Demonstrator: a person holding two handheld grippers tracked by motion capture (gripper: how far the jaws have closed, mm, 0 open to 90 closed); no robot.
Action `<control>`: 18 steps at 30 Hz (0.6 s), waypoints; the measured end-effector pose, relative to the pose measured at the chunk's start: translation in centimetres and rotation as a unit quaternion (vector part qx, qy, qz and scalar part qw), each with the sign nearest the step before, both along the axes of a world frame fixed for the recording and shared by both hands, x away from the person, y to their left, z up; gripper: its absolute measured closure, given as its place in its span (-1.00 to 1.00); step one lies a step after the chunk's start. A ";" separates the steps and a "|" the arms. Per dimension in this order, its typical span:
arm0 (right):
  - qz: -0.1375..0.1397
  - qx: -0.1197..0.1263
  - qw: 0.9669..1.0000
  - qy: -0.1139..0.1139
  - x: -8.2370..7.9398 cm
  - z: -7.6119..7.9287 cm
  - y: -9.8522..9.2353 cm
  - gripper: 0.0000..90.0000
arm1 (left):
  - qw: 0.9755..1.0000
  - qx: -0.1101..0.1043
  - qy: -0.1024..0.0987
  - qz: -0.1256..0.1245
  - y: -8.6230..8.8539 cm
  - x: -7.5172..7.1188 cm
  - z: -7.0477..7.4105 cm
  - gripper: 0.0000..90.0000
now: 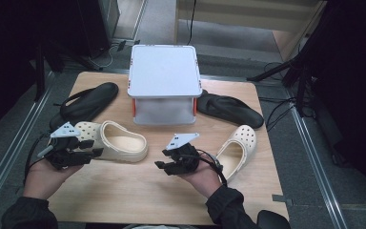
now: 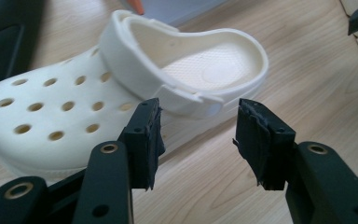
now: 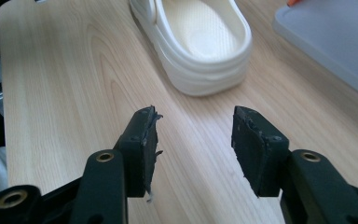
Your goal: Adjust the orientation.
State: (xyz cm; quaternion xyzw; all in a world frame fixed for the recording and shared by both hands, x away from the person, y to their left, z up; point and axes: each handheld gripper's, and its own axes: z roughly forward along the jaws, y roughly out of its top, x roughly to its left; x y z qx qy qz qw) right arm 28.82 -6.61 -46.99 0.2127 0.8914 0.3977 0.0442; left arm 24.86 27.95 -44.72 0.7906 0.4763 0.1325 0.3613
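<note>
Cream clog (image 1: 110, 141) lies flat, long axis across the table, toe toward left gripper (image 1: 91, 148), heel toward right gripper (image 1: 160, 165). Both grippers' jaws wide apart, holding nothing.

Far side of the wooden table (image 1: 124, 200): grey lidded box (image 1: 164, 71) with red latches, upside down by the look of it. Either side of it, two black slippers: left slipper (image 1: 86, 102) near the edge, right slipper (image 1: 229, 109) just beside the box.
</note>
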 end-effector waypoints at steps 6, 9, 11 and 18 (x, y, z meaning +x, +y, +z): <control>0.011 -0.007 1.000 0.004 0.8 0.4 2.2 0.16 | 1.000 -0.004 0.012 0.011 1.5 0.1 -0.4 0.13; 0.020 -0.011 1.000 -0.002 1.5 0.7 3.6 0.17 | 1.000 -0.005 0.014 0.018 2.0 0.2 -0.6 0.13; 0.022 -0.013 1.000 -0.002 1.9 0.8 4.3 0.18 | 1.000 -0.007 0.017 0.020 2.3 0.2 -0.8 0.13; 0.032 -0.021 0.999 -0.003 3.0 0.7 6.4 0.21 | 0.999 -0.013 0.025 0.023 3.0 0.3 -1.4 0.09</control>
